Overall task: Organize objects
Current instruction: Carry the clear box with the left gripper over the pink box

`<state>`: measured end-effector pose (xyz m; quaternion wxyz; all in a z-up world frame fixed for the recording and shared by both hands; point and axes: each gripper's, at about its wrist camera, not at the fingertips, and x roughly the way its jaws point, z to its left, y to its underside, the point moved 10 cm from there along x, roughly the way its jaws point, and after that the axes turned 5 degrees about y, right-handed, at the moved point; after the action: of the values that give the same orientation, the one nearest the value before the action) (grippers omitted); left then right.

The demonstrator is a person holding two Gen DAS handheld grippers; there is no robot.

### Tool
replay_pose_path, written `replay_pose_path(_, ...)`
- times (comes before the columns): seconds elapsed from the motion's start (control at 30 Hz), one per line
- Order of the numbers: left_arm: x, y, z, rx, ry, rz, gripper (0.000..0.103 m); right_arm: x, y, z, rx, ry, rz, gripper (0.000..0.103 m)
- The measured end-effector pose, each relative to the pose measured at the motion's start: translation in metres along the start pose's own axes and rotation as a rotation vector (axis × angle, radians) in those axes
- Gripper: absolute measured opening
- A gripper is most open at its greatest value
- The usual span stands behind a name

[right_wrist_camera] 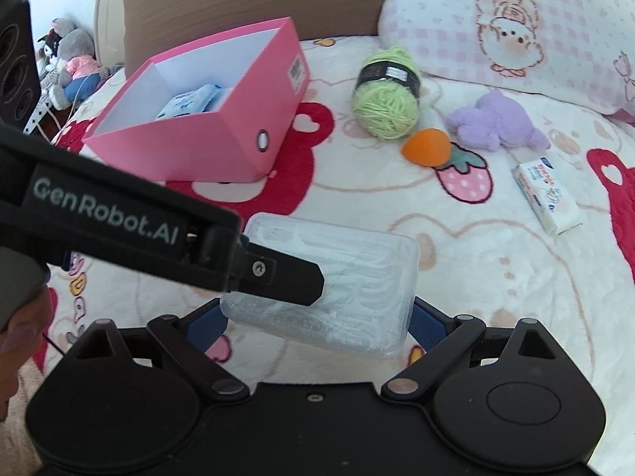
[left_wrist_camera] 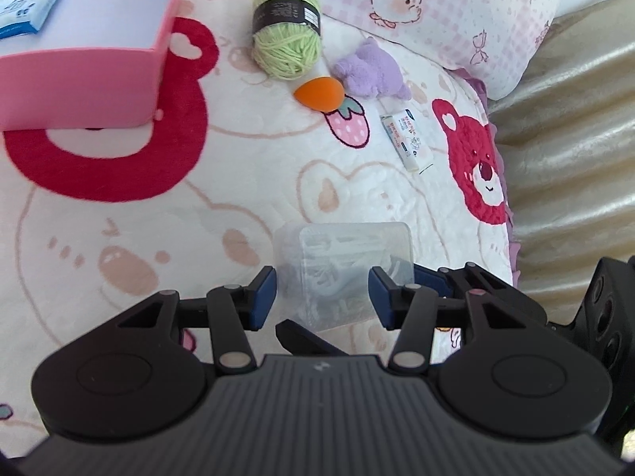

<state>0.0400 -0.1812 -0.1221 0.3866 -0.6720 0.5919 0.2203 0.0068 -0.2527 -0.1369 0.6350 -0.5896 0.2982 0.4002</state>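
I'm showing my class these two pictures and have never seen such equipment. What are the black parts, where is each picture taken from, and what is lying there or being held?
There is no robot here. A person holds a two-finger gripper in each hand, each with a camera looking along its fingers. One picture is from the left gripper, the other from the right gripper. Both appear closed on a clear plastic box, seemingly of white picks. On the cartoon blanket lie green yarn, an orange sponge, a purple plush and a tissue pack. An open pink box holds a blue-white pack.
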Motion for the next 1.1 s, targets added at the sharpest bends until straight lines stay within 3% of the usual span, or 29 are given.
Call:
replay_pose_path(0.23, -0.027, 0.003, 0.008, -0.024, 0.027, -0.008, 0.049, -0.012, -0.007, 0.021, -0.036, -0.011, 0.016, 0.097)
replay_pose_path(0.6, -0.082, -0.005, 0.01, 0.006, 0.031, -0.115, 0.048, -0.038, -0.033, 0.058, -0.129, -0.005, -0.04, 0.097)
replay_pose_path(1.1, -0.142, -0.021, 0.021, 0.047, 0.034, -0.201, 0.048, -0.06, -0.068, 0.104, -0.195, -0.015, -0.081, 0.097)
